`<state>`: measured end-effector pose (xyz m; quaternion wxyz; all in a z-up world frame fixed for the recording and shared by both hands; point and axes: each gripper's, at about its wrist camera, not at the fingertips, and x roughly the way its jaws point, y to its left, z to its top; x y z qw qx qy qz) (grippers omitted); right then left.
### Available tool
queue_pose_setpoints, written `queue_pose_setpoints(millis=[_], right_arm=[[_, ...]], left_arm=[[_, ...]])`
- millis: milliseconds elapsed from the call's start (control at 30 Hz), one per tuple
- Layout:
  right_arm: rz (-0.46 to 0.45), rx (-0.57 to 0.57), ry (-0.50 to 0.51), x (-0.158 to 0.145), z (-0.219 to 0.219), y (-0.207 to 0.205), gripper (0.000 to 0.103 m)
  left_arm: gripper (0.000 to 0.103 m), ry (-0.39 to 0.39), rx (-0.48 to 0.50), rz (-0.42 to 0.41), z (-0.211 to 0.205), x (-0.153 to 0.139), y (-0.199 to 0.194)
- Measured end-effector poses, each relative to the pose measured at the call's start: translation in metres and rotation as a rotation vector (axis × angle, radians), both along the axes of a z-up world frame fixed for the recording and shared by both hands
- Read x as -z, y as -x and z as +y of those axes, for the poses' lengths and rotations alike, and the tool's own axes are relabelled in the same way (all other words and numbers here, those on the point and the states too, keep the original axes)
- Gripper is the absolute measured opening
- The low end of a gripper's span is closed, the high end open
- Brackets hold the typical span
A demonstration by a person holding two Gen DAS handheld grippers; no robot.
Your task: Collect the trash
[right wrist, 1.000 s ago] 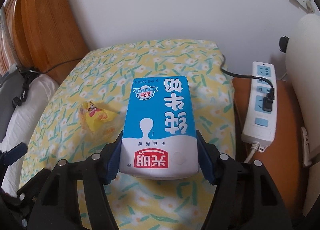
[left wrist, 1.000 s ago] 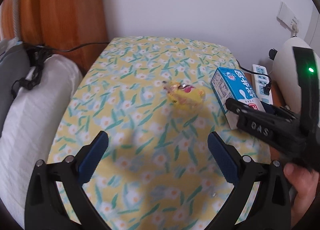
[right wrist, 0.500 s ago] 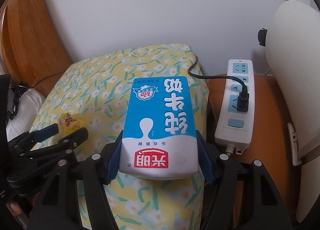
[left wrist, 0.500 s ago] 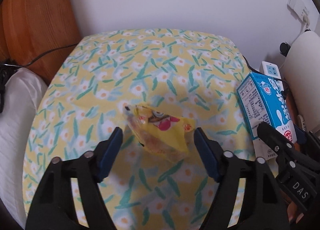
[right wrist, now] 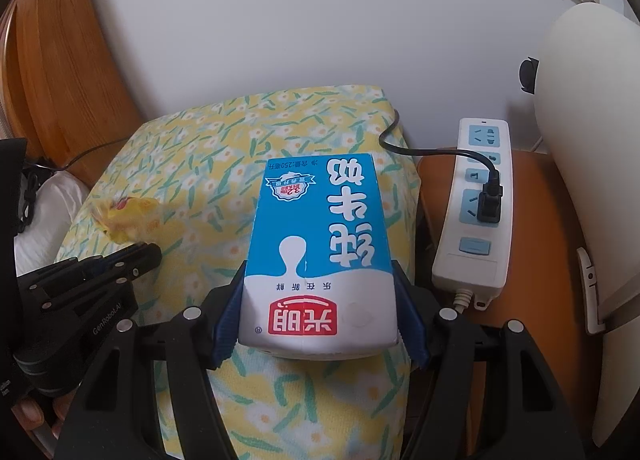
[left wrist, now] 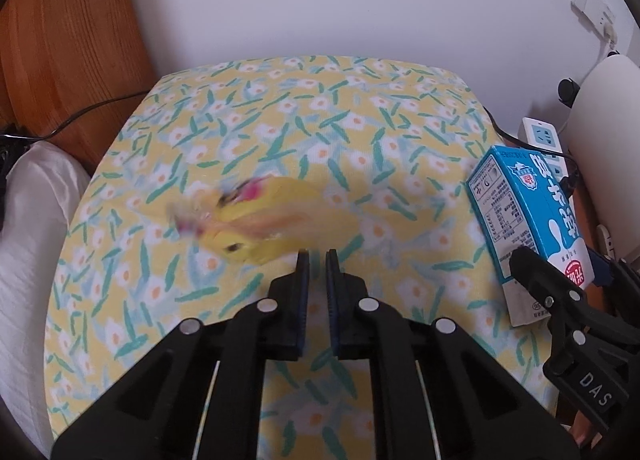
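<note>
Left tool (left wrist: 314,252) nearly closed, yellow wrapper (left wrist: 256,219) at its tips.

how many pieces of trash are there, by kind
milk carton: 1, clamped in the right gripper
yellow snack wrapper: 1, at the tips of the left gripper, blurred
total: 2

Glossy paper milk carton (right wrist: 318,256), matt floral cloth (left wrist: 320,131), crinkly plastic wrapper (left wrist: 260,219), polished wooden headboard (left wrist: 68,59)
</note>
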<state>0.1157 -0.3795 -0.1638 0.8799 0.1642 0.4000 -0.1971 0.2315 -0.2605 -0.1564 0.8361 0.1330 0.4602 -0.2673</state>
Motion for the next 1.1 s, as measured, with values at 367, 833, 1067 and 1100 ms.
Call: queue_pose_setpoints(millis=[367, 833, 1067, 1100], right_arm=[[-0.009, -0.009, 0.000, 0.001, 0.000, 0.000, 0.066], [-0.027, -0.044, -0.016, -0.001, 0.005, 0.002, 0.066], [-0.017, -0.083, -0.004, 0.000, 0.015, -0.002, 0.066], [-0.013, -0.085, 0.000, 0.000, 0.015, -0.003, 0.066]], left_arm=[[0.005, 0.015, 0.001, -0.002, 0.013, -0.006, 0.000], [0.005, 0.104, 0.058, -0.030, 0.056, -0.030, 0.004], [0.005, 0.092, 0.062, -0.031, 0.064, -0.025, 0.003], [0.006, 0.091, 0.055, -0.026, 0.063, -0.024, 0.000]])
